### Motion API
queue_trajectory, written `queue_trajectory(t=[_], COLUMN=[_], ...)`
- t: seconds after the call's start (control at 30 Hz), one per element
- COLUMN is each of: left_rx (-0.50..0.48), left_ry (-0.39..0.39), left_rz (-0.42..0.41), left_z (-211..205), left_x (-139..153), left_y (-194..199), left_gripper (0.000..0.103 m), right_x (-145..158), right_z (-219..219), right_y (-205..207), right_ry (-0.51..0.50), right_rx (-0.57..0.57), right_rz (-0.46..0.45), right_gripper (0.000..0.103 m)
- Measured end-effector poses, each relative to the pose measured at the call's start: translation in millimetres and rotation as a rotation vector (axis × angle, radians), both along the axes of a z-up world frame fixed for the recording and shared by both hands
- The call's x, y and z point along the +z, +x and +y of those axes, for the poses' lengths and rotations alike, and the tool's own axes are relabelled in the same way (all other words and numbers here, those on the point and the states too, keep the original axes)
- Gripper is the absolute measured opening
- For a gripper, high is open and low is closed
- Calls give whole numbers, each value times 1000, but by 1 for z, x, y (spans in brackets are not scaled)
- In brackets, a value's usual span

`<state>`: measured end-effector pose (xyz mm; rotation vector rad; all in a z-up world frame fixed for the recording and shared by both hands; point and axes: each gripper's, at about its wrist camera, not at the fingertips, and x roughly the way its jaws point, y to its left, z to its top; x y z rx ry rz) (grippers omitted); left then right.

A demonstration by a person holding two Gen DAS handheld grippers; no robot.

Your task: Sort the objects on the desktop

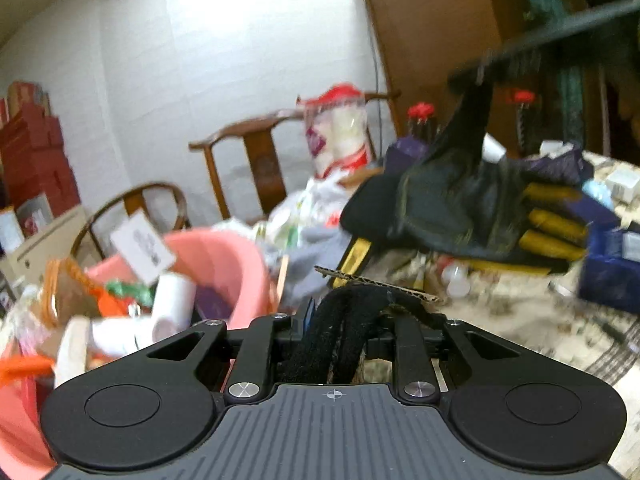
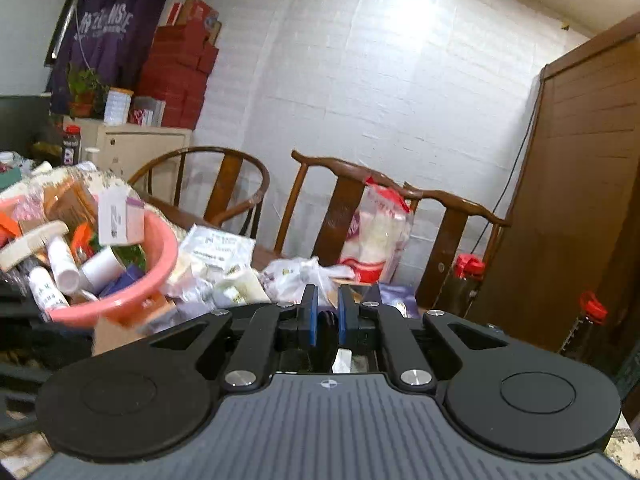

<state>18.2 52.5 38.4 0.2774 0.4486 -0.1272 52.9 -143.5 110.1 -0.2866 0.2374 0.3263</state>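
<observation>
While the left gripper (image 1: 340, 320) clamps a black strap (image 1: 332, 336) and the right gripper (image 2: 328, 320) is clenched on something dark, the pink basin (image 1: 224, 256) sits toward the table's left edge, nearer the left hand.

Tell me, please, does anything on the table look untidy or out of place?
Yes. The pink basin is overfull: white tubes and a card stick out above its rim at odd angles, and plastic bags lie heaped beside it.
</observation>
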Motion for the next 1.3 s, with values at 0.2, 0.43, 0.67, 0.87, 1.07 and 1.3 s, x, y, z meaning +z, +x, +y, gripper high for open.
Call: queue_trajectory(t=[0.2, 0.43, 0.67, 0.87, 1.07, 1.3], left_rx=[25, 6, -3, -71, -34, -22], left_ry=[-11, 16, 3, -9, 62, 45], left_rz=[37, -46, 27, 93, 61, 70], left_z=[11, 6, 11, 7, 7, 13], left_x=[-14, 19, -10, -32, -36, -32], left_y=[5, 2, -3, -17, -21, -18], left_gripper=[18, 18, 22, 41, 62, 76], right_x=[17, 37, -28, -77, -109, -136], right_z=[5, 15, 4, -11, -5, 18], right_y=[-8, -13, -15, -25, -22, -10], right_ry=[52, 35, 72, 153, 148, 134], right_rx=[36, 50, 16, 13, 16, 26], right_rz=[-13, -37, 242, 411, 505, 530], right_gripper=[5, 0, 89, 90, 94, 90])
